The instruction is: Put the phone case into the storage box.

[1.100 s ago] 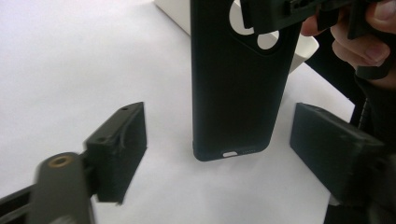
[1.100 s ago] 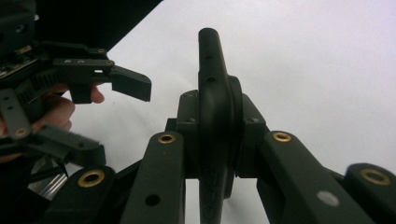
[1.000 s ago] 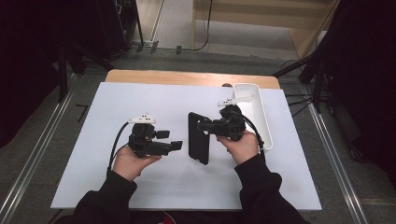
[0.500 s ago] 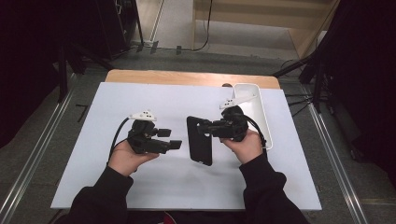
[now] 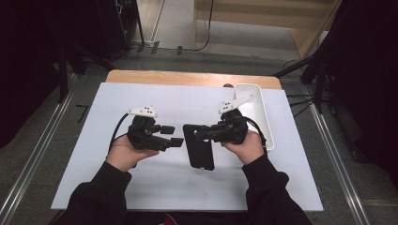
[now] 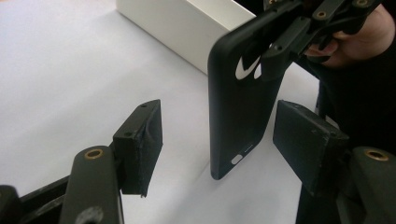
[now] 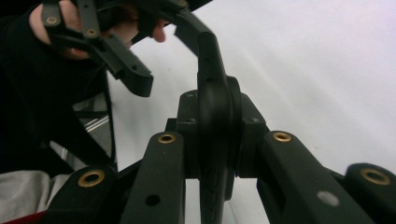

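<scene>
Clamped edge-on between the jaws of the right gripper (image 5: 197, 132) is a black phone case (image 5: 199, 146), held above the white counter (image 5: 155, 101). In the right gripper view the case (image 7: 212, 116) stands upright as a thin dark edge pinched between the two pads. In the high view it hangs just left of the right hand (image 5: 244, 145), between the two grippers.

Facing it, the left gripper (image 5: 174, 136) has its jaws apart; they have just been closing, yet the pads are not on the case. In the left gripper view the case (image 6: 238, 112) sits in the gap ahead of the jaws, nearer the right-hand pad (image 6: 303, 135) than the left-hand one, its white logo and its bottom cutout showing, and clear space shows on both sides of it.

Behind the right hand a long white tray (image 5: 256, 110) lies on the counter near its right edge; the left gripper view shows the tray's wall (image 6: 187, 28) beyond the case.
</scene>
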Available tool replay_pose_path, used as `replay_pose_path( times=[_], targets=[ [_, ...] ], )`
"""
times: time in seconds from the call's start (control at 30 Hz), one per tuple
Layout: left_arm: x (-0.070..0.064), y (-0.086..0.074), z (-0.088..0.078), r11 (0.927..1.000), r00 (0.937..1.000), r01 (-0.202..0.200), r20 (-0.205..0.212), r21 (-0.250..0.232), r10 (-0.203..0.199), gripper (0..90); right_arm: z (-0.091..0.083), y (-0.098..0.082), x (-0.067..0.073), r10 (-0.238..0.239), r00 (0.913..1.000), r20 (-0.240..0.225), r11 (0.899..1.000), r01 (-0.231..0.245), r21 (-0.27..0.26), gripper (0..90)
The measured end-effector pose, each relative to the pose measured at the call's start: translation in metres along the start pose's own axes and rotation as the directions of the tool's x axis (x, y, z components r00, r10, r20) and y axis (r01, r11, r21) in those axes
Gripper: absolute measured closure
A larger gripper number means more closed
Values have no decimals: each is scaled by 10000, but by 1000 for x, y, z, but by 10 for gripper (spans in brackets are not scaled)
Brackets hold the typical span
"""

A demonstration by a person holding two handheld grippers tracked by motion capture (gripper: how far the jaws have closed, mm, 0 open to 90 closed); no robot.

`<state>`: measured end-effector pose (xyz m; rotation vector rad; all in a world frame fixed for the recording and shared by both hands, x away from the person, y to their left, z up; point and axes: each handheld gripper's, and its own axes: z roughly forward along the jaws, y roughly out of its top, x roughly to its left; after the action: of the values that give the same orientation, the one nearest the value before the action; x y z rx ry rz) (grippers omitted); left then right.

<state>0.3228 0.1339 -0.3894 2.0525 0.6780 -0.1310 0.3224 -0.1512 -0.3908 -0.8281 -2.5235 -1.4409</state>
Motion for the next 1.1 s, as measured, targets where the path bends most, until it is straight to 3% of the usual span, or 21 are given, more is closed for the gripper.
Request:
replay_pose_path(
  times=[0.2,0.43,0.73,1.1],
  targets=[
    [-2,4,-1,9997,9987,-225,453,123,219,367,3,1,3,-346,9983,-464,9993,353,142,744],
    [0,4,3,9985,9960,-203,884,515,157,442,10,1,5,-584,9935,-973,9965,638,536,744],
    [-1,3,3,9959,9877,-545,1503,719,432,671,18,0,7,-668,9870,-1464,9926,807,911,744],
    [-4,3,2,9926,9849,-1036,1454,628,936,771,17,0,5,-527,9854,-1616,9931,687,952,745]
  ],
)
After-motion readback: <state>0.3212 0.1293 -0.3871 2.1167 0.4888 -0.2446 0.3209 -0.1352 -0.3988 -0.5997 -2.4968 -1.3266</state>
